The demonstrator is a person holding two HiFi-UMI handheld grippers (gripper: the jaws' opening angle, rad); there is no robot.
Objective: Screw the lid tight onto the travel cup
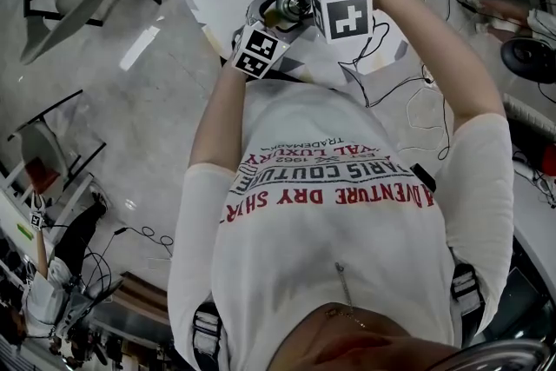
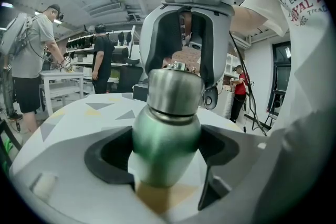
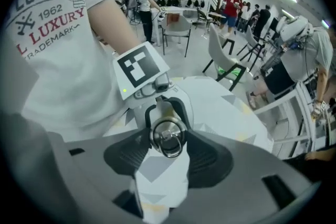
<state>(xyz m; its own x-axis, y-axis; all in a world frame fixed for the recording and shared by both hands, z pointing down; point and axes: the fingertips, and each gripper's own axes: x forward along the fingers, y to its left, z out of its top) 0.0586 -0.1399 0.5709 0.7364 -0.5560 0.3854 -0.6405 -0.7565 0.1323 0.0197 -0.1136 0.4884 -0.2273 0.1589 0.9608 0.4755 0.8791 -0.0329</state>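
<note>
Holds travel cup (image 2: 167, 131) by its green body in left gripper (image 2: 167, 157), jaws pressed on both sides. Pinches steel lid (image 3: 168, 136) between pads of right gripper (image 3: 169, 145), on cup's far end, straight ahead of left jaws.

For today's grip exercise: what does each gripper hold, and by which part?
Left gripper clamps the green metal travel cup by its body; right gripper grips its silver ringed lid by the sides.

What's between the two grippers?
The green metal travel cup, held by left gripper; its silver ringed lid sits between right gripper jaws. Both gripper views show it.
</note>
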